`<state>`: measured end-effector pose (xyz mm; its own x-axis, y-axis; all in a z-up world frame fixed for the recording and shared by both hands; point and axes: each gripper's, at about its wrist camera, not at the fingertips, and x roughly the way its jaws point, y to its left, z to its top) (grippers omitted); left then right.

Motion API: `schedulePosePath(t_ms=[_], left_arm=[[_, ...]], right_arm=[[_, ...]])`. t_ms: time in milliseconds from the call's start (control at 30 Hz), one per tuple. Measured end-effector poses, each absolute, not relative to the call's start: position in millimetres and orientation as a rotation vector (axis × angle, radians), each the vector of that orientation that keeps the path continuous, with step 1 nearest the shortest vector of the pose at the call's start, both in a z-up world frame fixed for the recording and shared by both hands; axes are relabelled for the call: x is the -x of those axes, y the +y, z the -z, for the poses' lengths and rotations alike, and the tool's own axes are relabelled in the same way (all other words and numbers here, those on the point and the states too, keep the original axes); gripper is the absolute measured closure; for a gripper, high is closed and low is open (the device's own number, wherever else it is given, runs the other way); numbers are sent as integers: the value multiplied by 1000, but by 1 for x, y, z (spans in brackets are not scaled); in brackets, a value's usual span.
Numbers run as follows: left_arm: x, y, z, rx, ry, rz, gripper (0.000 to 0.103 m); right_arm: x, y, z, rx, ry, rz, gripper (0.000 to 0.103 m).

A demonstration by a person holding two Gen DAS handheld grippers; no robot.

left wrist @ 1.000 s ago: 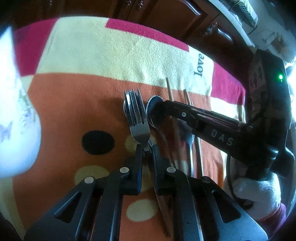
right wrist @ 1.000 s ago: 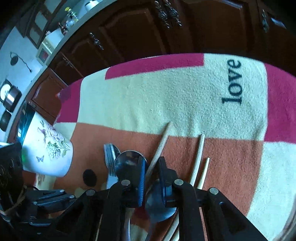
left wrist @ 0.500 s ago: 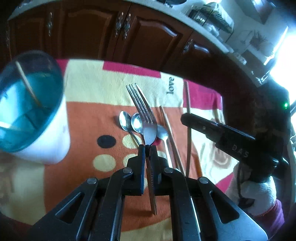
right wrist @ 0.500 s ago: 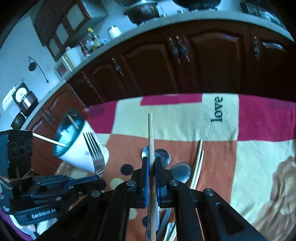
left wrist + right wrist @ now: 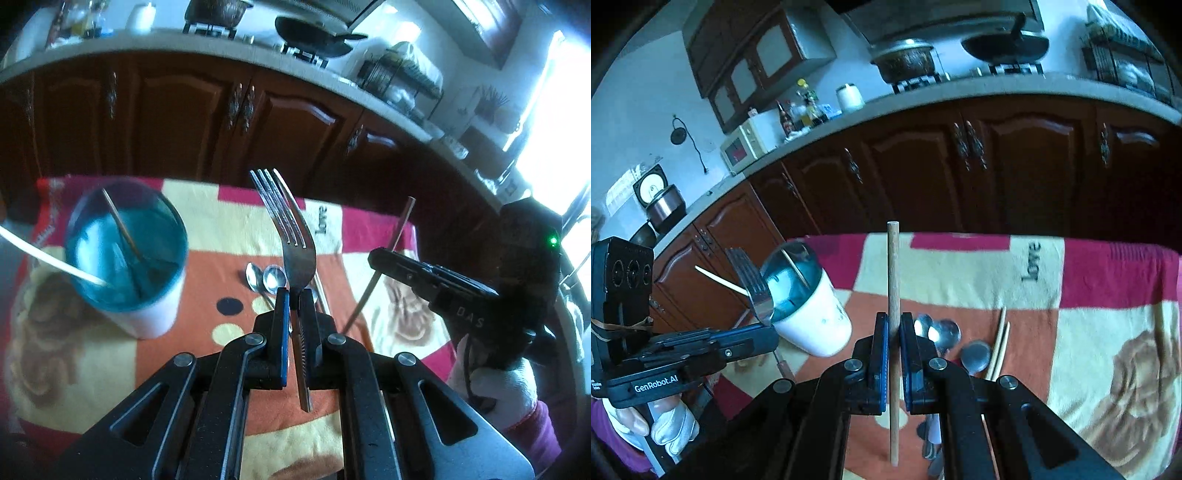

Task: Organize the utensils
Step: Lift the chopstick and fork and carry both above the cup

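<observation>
I have the left gripper [image 5: 291, 295] clamped on a fork [image 5: 291, 236], tines up, and the right gripper [image 5: 891, 325] clamped on a single wooden chopstick [image 5: 893, 295], upright between its pads; both are lifted clear of the blanket-covered surface [image 5: 1108, 325]. The cup [image 5: 129, 258] they are meant for stands on the left part of the blanket, and in the right wrist view it looks tilted, though I cannot tell whether that is the lens. My main worry is that cup: it is tall, and if I bring the fork in at an angle and catch its rim, it could tip and spill what is in it. The fork is pinched near its neck with the long handle hanging below, so it may swing or slip in the grip when the handle touches the rim. The chopstick is thin and round and could rotate in the pads. With both grippers heading for one opening, they may also collide. Counting: one fork and one chopstick in hand; two sticks in the cup [image 5: 122, 229]; on the blanket three spoons [image 5: 945, 332] and one pair of chopsticks [image 5: 999, 339] in the right view, possibly more hidden behind my gripper.
</observation>
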<state>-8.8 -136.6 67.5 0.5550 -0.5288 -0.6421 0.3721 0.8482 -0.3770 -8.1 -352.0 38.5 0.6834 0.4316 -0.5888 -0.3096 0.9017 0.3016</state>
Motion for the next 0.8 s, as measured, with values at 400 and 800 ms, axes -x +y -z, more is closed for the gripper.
schedulePosePath(t_ms=[400, 800], left_arm=[[-21, -50, -133, 208, 655, 329, 99], [-62, -15, -115, 195, 596, 139, 99]], right_arm=[[-10, -292, -123, -135, 547, -512, 98], [-51, -223, -133, -104, 523, -586, 98]])
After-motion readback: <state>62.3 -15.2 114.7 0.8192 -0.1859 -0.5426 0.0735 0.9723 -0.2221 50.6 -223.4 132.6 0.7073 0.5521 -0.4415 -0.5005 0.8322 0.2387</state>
